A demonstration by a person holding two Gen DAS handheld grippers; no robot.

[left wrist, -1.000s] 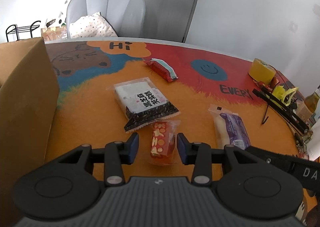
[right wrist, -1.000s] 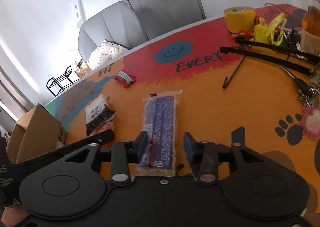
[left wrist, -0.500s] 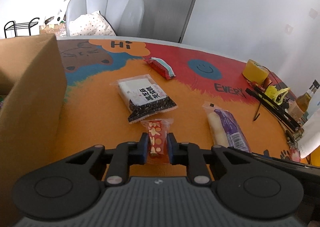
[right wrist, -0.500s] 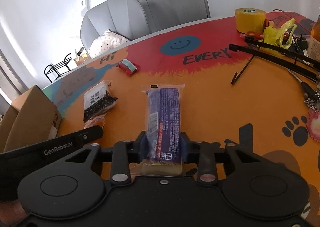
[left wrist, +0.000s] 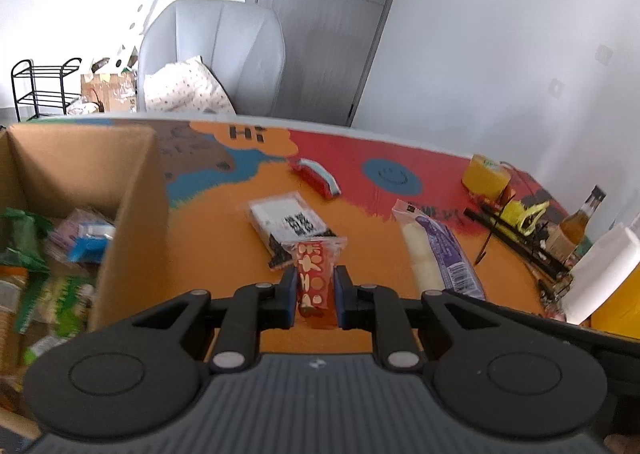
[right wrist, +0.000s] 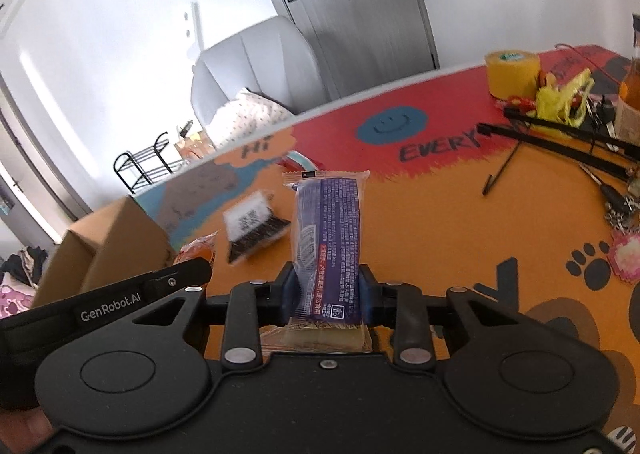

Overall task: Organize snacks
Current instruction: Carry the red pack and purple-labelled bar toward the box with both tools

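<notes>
Blue-padded left gripper (left wrist: 314, 294), low centre of the left wrist view, is clamped on a red snack packet (left wrist: 314, 278). Right gripper (right wrist: 326, 290) pinches a purple snack bar (right wrist: 329, 242). Farther left stands a cardboard box (left wrist: 132, 221); beyond lies a black-and-white packet (left wrist: 288, 221).

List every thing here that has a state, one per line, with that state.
Left claw: shut on the small red peanut-print snack packet, lifted.
Right claw: shut on the long purple-wrapped snack bar, lifted.
Brown cardboard box: open, snacks inside.
Black-and-white seed packet: flat on the painted table.
Red-striped candy packet: flat on table.
Grey door: closed.
</notes>
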